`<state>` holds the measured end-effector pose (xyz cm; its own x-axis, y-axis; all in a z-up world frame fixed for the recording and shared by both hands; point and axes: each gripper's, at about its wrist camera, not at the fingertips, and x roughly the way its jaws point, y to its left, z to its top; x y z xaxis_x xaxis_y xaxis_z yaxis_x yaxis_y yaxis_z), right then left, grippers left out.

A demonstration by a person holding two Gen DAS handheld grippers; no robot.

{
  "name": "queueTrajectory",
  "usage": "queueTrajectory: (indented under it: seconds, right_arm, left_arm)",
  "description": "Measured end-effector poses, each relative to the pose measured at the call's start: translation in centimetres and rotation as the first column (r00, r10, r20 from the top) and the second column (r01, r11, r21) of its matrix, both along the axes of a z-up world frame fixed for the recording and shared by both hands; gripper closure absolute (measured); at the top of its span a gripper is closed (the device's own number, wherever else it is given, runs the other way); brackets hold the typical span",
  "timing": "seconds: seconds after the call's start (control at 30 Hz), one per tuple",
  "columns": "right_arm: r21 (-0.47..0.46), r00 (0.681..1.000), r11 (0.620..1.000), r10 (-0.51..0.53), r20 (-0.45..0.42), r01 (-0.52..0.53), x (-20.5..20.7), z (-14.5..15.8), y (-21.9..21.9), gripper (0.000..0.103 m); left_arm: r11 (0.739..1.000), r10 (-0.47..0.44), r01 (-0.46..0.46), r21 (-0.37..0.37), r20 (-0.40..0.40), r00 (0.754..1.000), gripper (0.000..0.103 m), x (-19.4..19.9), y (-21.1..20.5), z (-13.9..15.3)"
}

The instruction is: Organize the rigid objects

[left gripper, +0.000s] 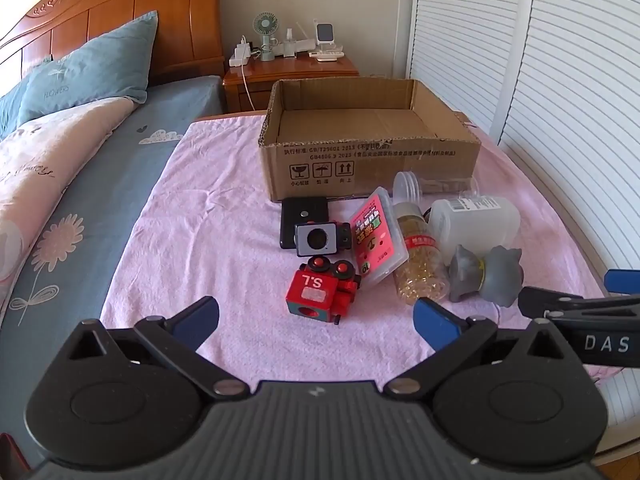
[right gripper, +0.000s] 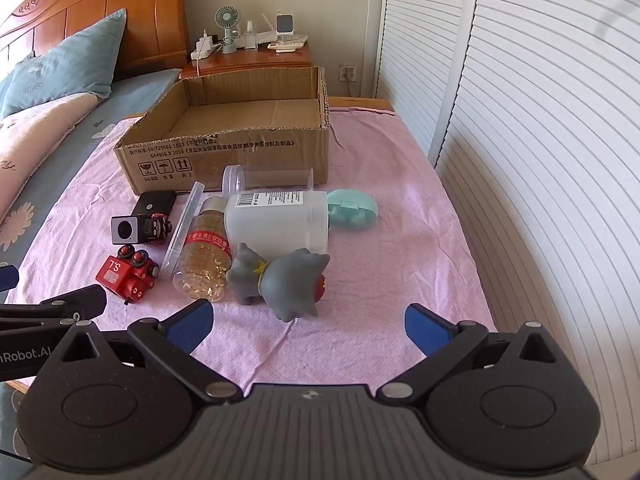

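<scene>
The left gripper is hovering with its blue pads spread wide and nothing between them, just short of the red toy block, which is lying nearest on the pink cloth. Behind it a grey-faced toy is sitting against a black case, so a careless sweep is risking knocking both. Further right, a pink card box is leaning on edge against a capsule bottle lying on its side; pulling either one is likely to topple the box or set the bottle rolling. The white plastic jar and a clear tube are also lying down, touching the pile, and could roll the same way. The grey cat figure is standing right before the right gripper, whose fingers are likewise wide apart and empty; its rounded head may be slipping out of a shallow pinch. A mint case is resting apart at the far right. The cardboard box is waiting open behind everything, its near wall high enough to catch a low carry.
</scene>
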<state>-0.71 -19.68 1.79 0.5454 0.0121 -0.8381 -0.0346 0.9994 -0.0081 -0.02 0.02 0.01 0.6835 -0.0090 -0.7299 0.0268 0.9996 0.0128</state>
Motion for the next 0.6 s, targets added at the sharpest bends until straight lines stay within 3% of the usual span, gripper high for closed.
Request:
queueTrajectory:
  seconds: [0.6]
  right_arm:
    - [-0.003,1.000,1.000,0.000,0.002,0.000,0.09,0.08,0.07,0.000]
  left_arm:
    - [1.000,0.000,0.000,-0.003,0.001,1.000,0.001,0.19,0.02,-0.03]
